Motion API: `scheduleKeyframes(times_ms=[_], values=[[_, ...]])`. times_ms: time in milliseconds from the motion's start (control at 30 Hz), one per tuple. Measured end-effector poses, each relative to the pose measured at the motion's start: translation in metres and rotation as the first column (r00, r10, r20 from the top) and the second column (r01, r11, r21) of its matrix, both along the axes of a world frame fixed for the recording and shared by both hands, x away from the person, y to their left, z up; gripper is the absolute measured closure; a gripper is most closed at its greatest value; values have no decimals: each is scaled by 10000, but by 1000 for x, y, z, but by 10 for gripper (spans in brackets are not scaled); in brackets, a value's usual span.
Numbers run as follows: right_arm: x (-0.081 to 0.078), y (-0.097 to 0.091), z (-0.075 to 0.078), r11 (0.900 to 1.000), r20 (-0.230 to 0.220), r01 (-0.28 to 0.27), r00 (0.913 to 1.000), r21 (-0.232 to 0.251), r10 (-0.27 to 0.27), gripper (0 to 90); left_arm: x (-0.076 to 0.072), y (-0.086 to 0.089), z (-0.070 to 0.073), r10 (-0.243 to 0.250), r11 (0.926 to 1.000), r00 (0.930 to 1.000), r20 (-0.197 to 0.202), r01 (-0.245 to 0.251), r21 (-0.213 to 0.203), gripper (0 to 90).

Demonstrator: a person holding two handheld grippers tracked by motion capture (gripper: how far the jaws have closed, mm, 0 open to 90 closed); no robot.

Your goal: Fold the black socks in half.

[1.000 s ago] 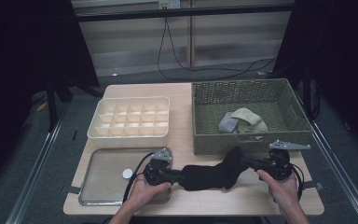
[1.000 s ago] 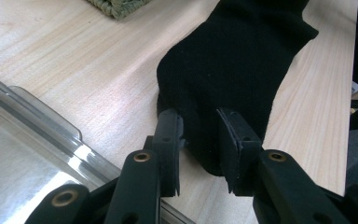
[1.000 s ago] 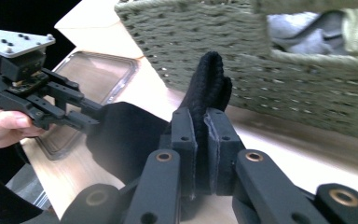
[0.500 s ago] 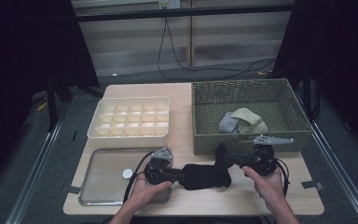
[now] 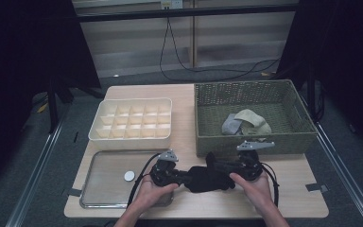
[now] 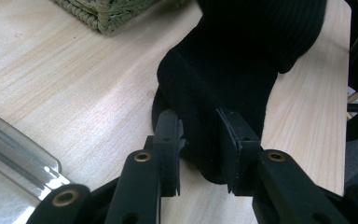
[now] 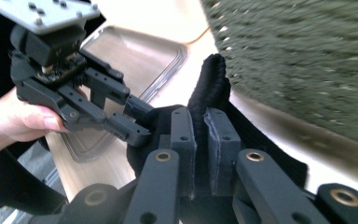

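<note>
Black ribbed fabric sock (image 5: 207, 177) lies stretched between the two grippers at the near edge of the pale wooden surface (image 5: 189, 99), in front of the green woven basket (image 5: 293, 137). Its cloth is dark and matte, with fine ribbing on the cuff, and it bunches thickly in the middle. In the left gripper view the sock (image 6: 228, 84) rests on the wood with one folded end running between the fingers (image 6: 168, 149), which stand a little apart with that end pinched between them. In the right gripper view a raised ridge of the sock (image 7: 208, 95) stands upright between fingers (image 7: 182, 140) pressed close on it.

From the high view, the left gripper (image 5: 179, 176) sits beside the shallow clear-lidded metal tray (image 5: 87, 189), which carries a small white round disc (image 5: 129, 175). The right gripper (image 5: 227, 171) sits just in front of the basket. Inside the basket lie a grey and a beige rolled cloth (image 5: 246, 122). A cream plastic divided box (image 5: 132, 120) sits behind the tray, well apart from the sock.
</note>
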State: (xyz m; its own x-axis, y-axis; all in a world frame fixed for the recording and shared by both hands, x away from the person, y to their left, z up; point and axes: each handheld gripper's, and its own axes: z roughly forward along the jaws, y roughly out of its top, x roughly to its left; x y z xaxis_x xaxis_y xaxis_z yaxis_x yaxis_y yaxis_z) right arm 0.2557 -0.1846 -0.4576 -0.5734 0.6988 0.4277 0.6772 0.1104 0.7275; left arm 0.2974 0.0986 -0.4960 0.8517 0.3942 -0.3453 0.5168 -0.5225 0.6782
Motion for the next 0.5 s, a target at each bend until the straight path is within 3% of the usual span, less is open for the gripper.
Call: scheduleKeyframes(times_ms=[267,500], values=[[5,26,-7,9965,-234,-610,9979,-564,597,824,-1,-5,-1,-95,9999,10000,30,95,35,686],[5,37,-19,9942,-475,-890,9951,-598,862,807,-2,-5,-1,-154,9997,9999,-32,154,176,676]])
